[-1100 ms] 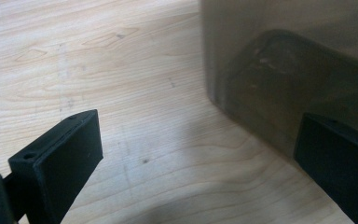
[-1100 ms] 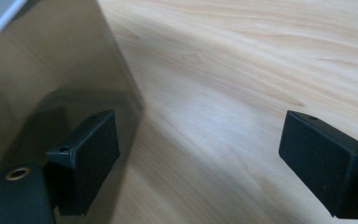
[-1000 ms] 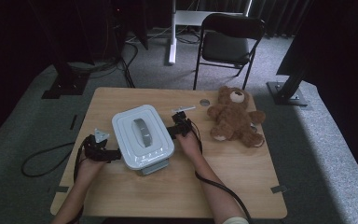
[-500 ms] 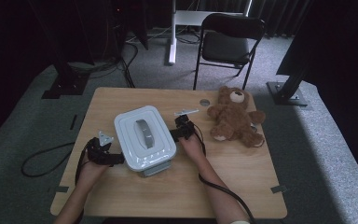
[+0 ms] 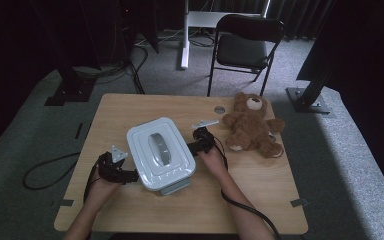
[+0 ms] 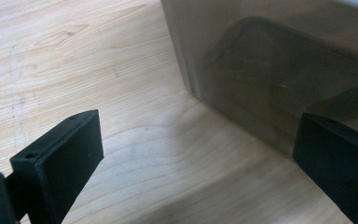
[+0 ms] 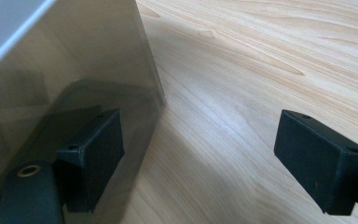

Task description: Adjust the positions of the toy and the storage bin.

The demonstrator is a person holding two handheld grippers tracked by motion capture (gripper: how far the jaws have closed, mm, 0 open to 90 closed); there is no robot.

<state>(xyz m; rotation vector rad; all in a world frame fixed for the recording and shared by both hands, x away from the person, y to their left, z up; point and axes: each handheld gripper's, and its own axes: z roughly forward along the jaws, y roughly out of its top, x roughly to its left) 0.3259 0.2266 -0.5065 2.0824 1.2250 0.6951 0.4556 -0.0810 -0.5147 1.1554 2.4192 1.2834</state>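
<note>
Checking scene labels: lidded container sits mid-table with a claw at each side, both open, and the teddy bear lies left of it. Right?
Not quite. The teddy bear lies to the right of the container, as the high view shows. The rest holds: the left claw and right claw flank the container, and each gripper view shows its jaws spread open.

The container's (image 6: 279, 70) top is cut off by both gripper views' edges; its contents are hidden by the lid (image 5: 159, 150). The small disc (image 5: 219, 109) cannot be identified.
</note>
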